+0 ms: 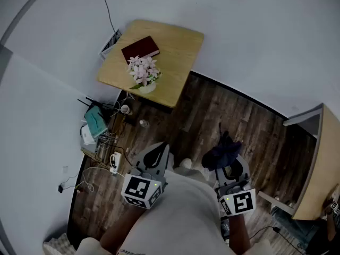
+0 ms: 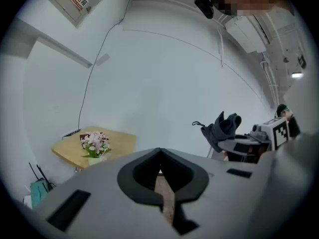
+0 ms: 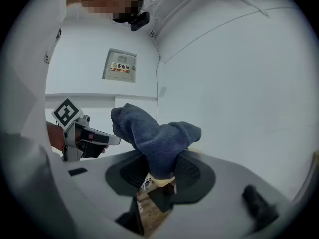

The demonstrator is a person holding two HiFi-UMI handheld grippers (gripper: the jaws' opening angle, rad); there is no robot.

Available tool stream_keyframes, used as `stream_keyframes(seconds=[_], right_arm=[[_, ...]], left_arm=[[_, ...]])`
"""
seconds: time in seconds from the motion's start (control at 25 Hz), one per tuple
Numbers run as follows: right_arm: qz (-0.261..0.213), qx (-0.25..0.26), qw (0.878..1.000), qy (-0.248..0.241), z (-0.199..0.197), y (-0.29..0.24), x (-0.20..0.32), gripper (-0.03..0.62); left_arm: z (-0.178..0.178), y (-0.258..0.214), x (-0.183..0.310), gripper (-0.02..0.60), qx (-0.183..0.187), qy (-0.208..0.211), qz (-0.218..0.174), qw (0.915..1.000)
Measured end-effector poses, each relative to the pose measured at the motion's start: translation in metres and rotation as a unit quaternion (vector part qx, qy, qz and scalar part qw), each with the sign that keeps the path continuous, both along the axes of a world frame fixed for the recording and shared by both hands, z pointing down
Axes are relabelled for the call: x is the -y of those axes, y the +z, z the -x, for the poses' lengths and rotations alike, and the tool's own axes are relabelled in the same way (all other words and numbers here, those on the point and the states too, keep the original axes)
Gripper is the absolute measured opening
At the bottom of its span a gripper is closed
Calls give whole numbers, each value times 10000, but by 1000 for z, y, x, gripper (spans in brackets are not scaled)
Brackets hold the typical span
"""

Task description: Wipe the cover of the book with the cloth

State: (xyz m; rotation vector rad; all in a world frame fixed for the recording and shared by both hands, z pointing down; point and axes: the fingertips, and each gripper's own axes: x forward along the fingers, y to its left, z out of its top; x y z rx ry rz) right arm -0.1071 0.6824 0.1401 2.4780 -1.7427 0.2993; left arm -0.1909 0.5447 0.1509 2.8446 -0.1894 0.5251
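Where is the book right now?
In the head view, the dark red book lies on the small wooden table, upper left, right behind the potted pink flowers.

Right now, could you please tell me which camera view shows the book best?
The head view: the dark red book lies in full sight on the wooden table, next to the flowers. The left gripper view shows only a small dark sliver behind the flowers. The right gripper view misses it.

A red book (image 1: 140, 48) lies on a small wood table (image 1: 180, 52), just beside a pot of pink flowers (image 1: 142, 70). Well apart from the table, the left gripper (image 1: 159, 150) is over the brown floor (image 1: 212, 110). The right gripper (image 1: 227, 161) has a dark blue cloth (image 1: 223, 149) at its tip.
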Motion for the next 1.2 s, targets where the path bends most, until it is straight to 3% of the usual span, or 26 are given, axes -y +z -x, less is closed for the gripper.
stream_keyframes(seconds=[0.4,0.72,0.96,1.2], right_arm=[[-76,113,9999,-43,4,-8,-6,140],[-319,444,9984,141,1,2,-11,140],[-430,807,9954,272,-9,3,-11,140],[-175,866,9959,166,-33,20,7,140]], left_arm=[[1,-8,-11,9,92,50,-23,9999],[-9,-3,-16,11,285,277,-126,9991],[-18,6,-18,9,422,370,47,9984],[-36,20,8,11,371,105,198,9991]])
